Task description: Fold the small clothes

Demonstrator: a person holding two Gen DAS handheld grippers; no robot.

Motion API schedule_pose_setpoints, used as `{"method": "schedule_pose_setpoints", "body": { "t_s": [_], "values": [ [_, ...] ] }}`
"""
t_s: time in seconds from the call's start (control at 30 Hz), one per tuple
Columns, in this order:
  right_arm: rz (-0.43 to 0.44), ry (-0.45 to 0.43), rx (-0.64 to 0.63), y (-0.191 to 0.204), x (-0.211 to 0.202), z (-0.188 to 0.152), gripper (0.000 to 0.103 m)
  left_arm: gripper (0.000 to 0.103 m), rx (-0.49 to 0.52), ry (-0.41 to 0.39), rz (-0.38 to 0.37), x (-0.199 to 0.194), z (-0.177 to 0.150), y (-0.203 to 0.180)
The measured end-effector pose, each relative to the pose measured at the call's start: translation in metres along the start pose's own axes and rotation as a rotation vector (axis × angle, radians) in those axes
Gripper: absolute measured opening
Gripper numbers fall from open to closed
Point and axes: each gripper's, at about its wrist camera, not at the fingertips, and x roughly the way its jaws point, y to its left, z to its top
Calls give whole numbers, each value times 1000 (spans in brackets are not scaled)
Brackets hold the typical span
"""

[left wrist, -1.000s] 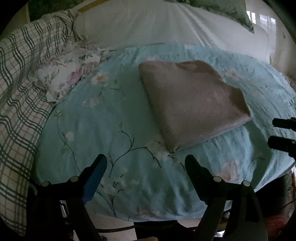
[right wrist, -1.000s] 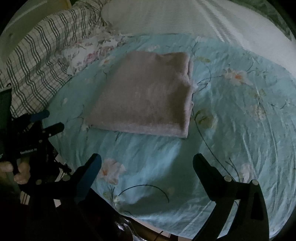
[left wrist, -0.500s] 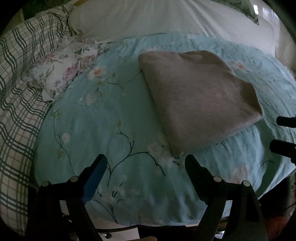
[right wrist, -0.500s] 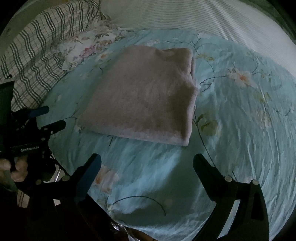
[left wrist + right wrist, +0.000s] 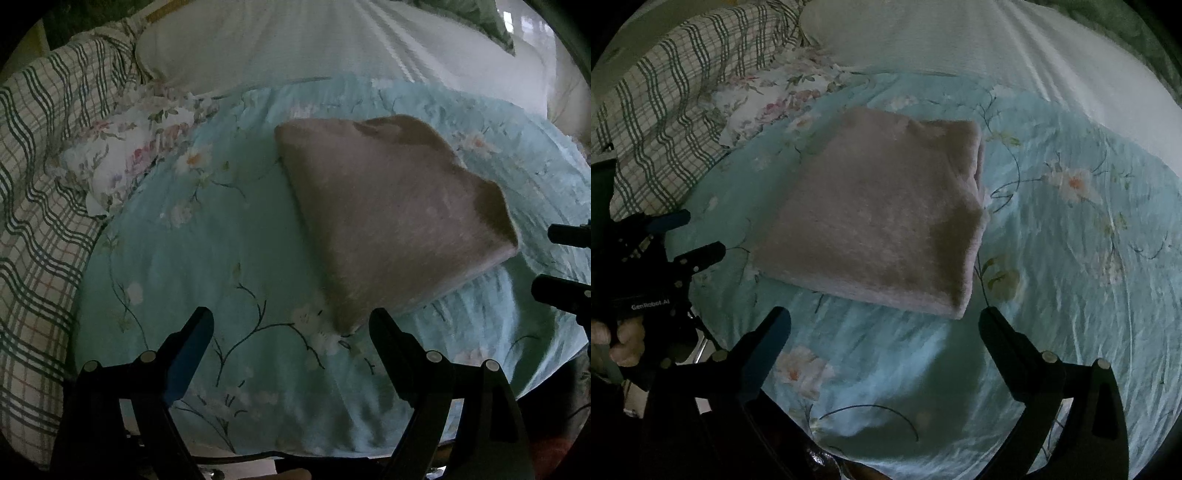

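Observation:
A folded fuzzy beige garment (image 5: 388, 218) lies flat on a light blue floral sheet (image 5: 207, 258); it also shows in the right wrist view (image 5: 879, 221). My left gripper (image 5: 291, 325) is open and empty, just short of the garment's near corner. My right gripper (image 5: 886, 325) is open and empty, in front of the garment's near edge. The left gripper shows at the left of the right wrist view (image 5: 687, 236), and the right gripper's fingers (image 5: 565, 258) show at the right edge of the left wrist view.
A floral white cloth (image 5: 122, 162) lies crumpled at the far left of the sheet (image 5: 1071, 258). A green plaid blanket (image 5: 40, 206) lies to the left. A white striped bedcover (image 5: 295, 40) lies behind. The sheet's front edge drops off below the grippers.
Both grippers have moved forward toward the garment, which now looks larger and closer in both views. Both stay open. The garment has not moved.

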Motion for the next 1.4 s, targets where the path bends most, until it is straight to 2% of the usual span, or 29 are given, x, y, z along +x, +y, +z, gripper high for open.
{"method": "schedule_pose_setpoints", "body": {
  "t_s": [1.4],
  "values": [
    [6, 8, -4, 3, 1, -3, 102, 87, -21, -11, -7, -10, 0, -6]
  ]
}}
